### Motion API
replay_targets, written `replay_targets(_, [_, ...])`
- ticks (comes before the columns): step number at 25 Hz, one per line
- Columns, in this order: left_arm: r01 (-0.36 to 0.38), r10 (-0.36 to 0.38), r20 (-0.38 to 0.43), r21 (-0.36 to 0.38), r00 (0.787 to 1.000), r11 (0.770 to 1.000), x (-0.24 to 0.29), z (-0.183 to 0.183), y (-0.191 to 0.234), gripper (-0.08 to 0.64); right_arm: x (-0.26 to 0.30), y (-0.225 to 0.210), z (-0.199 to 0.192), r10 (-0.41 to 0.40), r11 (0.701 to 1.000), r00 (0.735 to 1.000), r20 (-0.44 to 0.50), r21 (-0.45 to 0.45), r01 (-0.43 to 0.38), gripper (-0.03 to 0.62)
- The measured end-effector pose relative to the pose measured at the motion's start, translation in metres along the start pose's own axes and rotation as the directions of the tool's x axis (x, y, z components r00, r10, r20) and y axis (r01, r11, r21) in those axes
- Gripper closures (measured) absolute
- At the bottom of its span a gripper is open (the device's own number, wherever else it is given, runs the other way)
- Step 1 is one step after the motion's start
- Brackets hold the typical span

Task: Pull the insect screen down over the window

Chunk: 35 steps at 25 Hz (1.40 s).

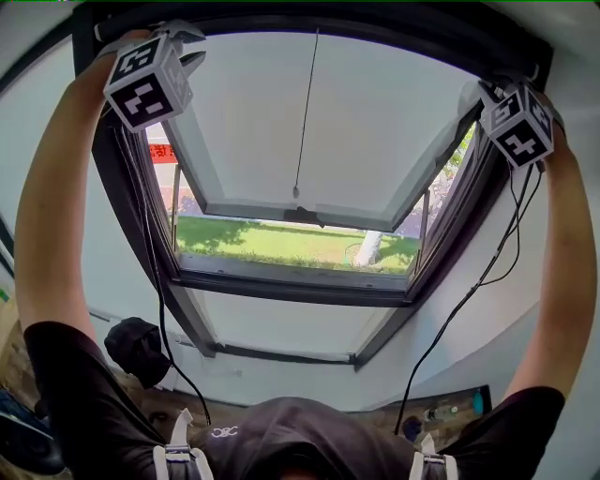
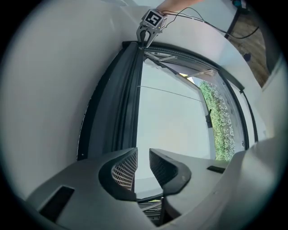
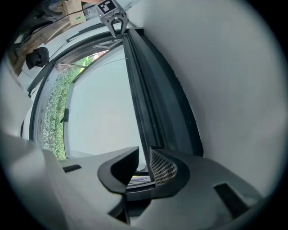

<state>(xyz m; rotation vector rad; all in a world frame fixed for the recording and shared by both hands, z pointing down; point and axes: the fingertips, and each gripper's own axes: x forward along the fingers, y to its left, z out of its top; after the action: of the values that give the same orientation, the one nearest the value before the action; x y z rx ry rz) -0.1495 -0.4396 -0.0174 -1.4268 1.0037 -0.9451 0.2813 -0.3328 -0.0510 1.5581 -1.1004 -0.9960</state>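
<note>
I look up at a roof window (image 1: pixel 187 155) whose sash is tilted outward. A dark rail (image 1: pixel 328 23) runs across the top of the frame; no screen cloth shows over the glass. My left gripper (image 1: pixel 190 42) is raised at the rail's left end and my right gripper (image 1: pixel 473 94) at its right end. In the left gripper view the rail (image 2: pixel 121 103) runs down to my left gripper (image 2: pixel 143 155), jaws apart, glass showing through the gap. In the right gripper view the rail's thin lip (image 3: pixel 143 112) reaches my right gripper (image 3: pixel 145 158), jaws narrowly apart, not pinching it.
A thin cord (image 1: pixel 305 112) hangs down the middle of the glass to a dark handle (image 1: pixel 302 216). Grass and a tree trunk (image 1: pixel 368 248) lie outside. Black cables (image 1: pixel 155 281) trail from both grippers. A black object (image 1: pixel 136 347) and bottles (image 1: pixel 441 412) sit below.
</note>
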Motion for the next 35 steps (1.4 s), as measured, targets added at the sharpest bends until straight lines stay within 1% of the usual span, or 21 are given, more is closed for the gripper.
replay_targets(3, [-0.013, 0.013, -0.026, -0.015, 1.0, 1.0, 0.006, -0.004, 0.013, 0.463, 0.009, -0.008, -0.002, -0.006, 1.0, 1.0, -0.021, -0.003, 0.006, 0.511])
replay_targets(5, [-0.028, 0.028, -0.047, -0.006, 0.999, 1.0, 0.009, -0.008, 0.02, 0.463, 0.013, -0.012, -0.003, -0.007, 1.0, 0.999, -0.045, -0.012, 0.007, 0.511])
replay_targets(7, [-0.041, 0.041, -0.063, 0.006, 0.997, 0.999, 0.012, -0.012, 0.025, 0.463, 0.015, -0.014, -0.003, -0.009, 0.999, 0.998, -0.066, -0.032, 0.007, 0.523])
replay_targets(11, [-0.063, 0.062, -0.089, -0.002, 0.994, 0.998, 0.02, -0.021, 0.032, 0.463, 0.023, -0.015, -0.003, -0.017, 0.997, 0.996, -0.09, -0.082, 0.01, 0.525])
replay_targets(13, [-0.066, 0.066, -0.102, -0.003, 0.993, 0.998, 0.024, -0.024, 0.034, 0.463, 0.027, -0.015, -0.003, -0.007, 0.997, 0.995, -0.096, -0.072, 0.0, 0.525])
replay_targets(15, [-0.062, 0.062, -0.109, 0.0, 0.992, 0.998, 0.029, -0.027, 0.033, 0.463, 0.03, -0.012, -0.003, 0.007, 0.998, 0.995, -0.099, -0.063, -0.013, 0.526])
replay_targets(18, [-0.068, 0.068, -0.097, 0.003, 0.993, 0.998, 0.036, -0.024, 0.032, 0.463, 0.029, -0.011, -0.003, 0.007, 0.997, 0.996, -0.094, -0.076, -0.014, 0.543])
replay_targets(22, [-0.058, 0.059, -0.093, 0.006, 0.994, 0.998, 0.046, -0.022, 0.027, 0.463, 0.027, -0.009, -0.003, 0.019, 0.998, 0.997, -0.071, -0.063, -0.024, 0.545])
replay_targets(24, [-0.053, 0.054, -0.093, 0.007, 0.994, 0.999, 0.051, -0.023, 0.027, 0.463, 0.027, -0.006, -0.005, 0.034, 0.997, 0.997, -0.072, -0.06, -0.039, 0.511])
replay_targets(27, [-0.028, 0.027, -0.09, -0.009, 0.996, 1.0, 0.051, -0.023, 0.029, 0.465, 0.033, -0.006, -0.006, 0.034, 0.997, 0.996, -0.079, -0.06, -0.039, 0.511])
replay_targets(30, [-0.003, 0.002, -0.097, -0.014, 0.995, 1.0, 0.05, -0.022, 0.027, 0.482, 0.042, -0.007, -0.008, 0.022, 0.998, 0.996, -0.086, -0.059, -0.027, 0.54])
replay_targets(35, [0.027, -0.028, -0.109, -0.009, 0.994, 1.0, 0.051, -0.02, 0.025, 0.499, 0.046, -0.006, -0.01, 0.021, 0.998, 0.997, -0.069, -0.06, -0.025, 0.551])
